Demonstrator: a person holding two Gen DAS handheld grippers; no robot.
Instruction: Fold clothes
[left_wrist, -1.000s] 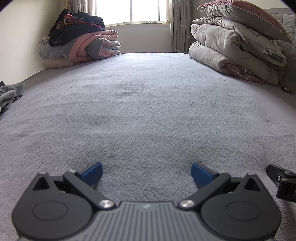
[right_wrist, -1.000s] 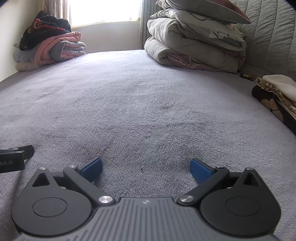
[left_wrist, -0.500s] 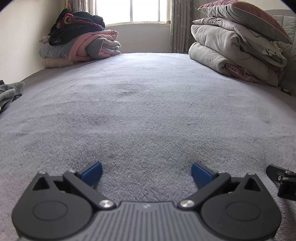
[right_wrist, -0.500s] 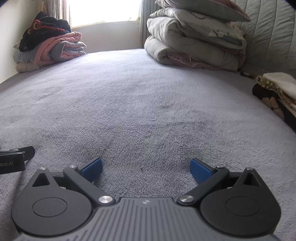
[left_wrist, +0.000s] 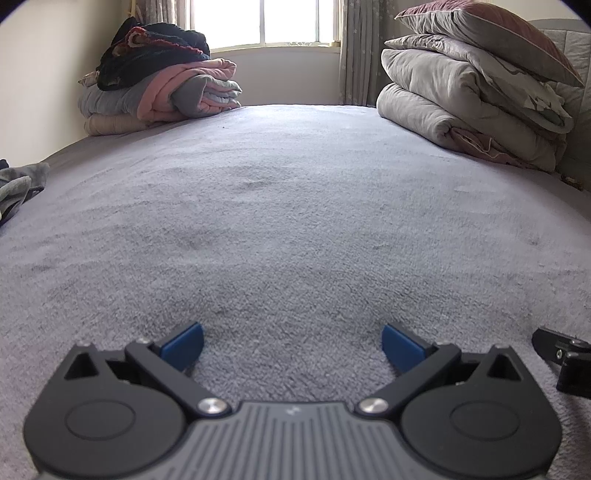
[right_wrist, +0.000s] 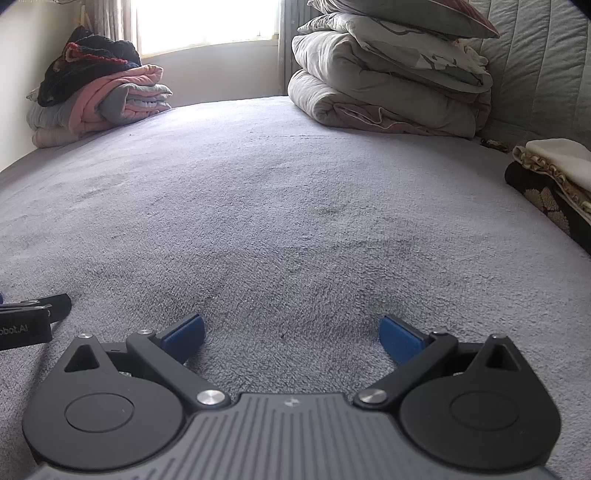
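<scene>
Both grippers rest low over a grey fleece bed cover (left_wrist: 295, 221). My left gripper (left_wrist: 293, 345) is open, its blue pads wide apart with only bare cover between them. My right gripper (right_wrist: 291, 338) is open too, holding nothing. Each one shows at the edge of the other's view: the right gripper (left_wrist: 565, 360) at the left wrist view's right edge, the left gripper (right_wrist: 29, 319) at the right wrist view's left edge. A crumpled grey garment (left_wrist: 18, 188) lies at the far left edge of the bed. A folded cream and dark patterned cloth (right_wrist: 554, 177) lies at the right edge.
A stack of folded pink, grey and dark clothes (left_wrist: 155, 88) sits at the back left under the window (left_wrist: 266, 22). Folded grey quilts with a pillow on top (left_wrist: 476, 92) are piled at the back right against a padded headboard (right_wrist: 535, 66).
The right wrist view has dipped and shifted slightly; the left wrist view has barely drifted. Both grippers stay open.
</scene>
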